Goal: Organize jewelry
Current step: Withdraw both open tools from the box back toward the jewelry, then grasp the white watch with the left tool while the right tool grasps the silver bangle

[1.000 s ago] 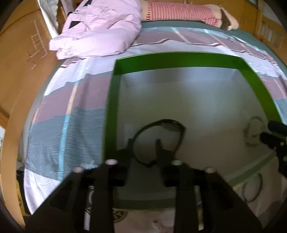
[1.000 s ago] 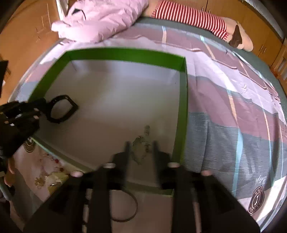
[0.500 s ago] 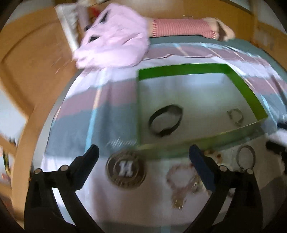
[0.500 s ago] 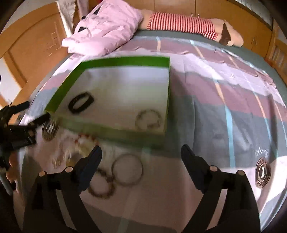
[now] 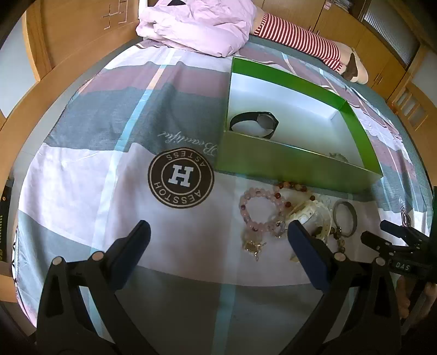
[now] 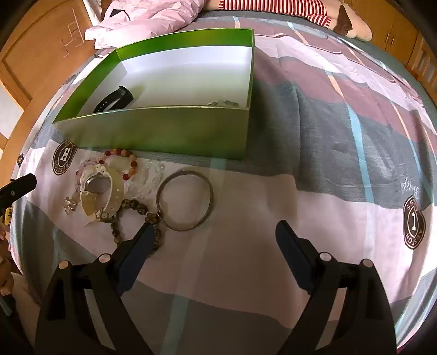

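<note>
Landmark: green box (image 5: 295, 163), open-topped, white inside, sitting on the patchwork bedspread (image 5: 109, 191).

Left gripper (image 5: 218, 232): released, jaws spread wide, nothing between them, over bare bedspread in front of the box, beside the round "H" emblem (image 5: 180, 177). Right gripper (image 6: 213, 232): likewise released and empty, in front of the box's near wall; its left finger overlaps the dark bead string (image 6: 128, 207) in the picture, contact cannot be judged.

Inside the box: black watch (image 5: 255, 123) near the left end; a small silvery chain piece (image 6: 224, 103) against the near wall at the right end.

Outside, just in front of the box's near wall: a loose jewelry pile.

Left wrist view only:
- watch face and full band loop, seen from above the wall
- pink bead bracelet (image 5: 256, 210) as a complete ring
- tip of the right gripper at the frame's right edge
- chain piece barely peeks over the wall

Right wrist view only:
- metal bangle (image 6: 185, 200) in full, lying flat, touching the dark bead string
- pale watch with oval face (image 6: 98, 185) in the pile's middle
- red-orange bead bracelet (image 6: 123, 161) nearest the wall
- clear beads (image 6: 148, 177) between pile and bangle
- black watch half hidden behind the near wall

Beyond the box: lilac quilt (image 5: 199, 24), red-striped plush (image 5: 297, 41).
</note>
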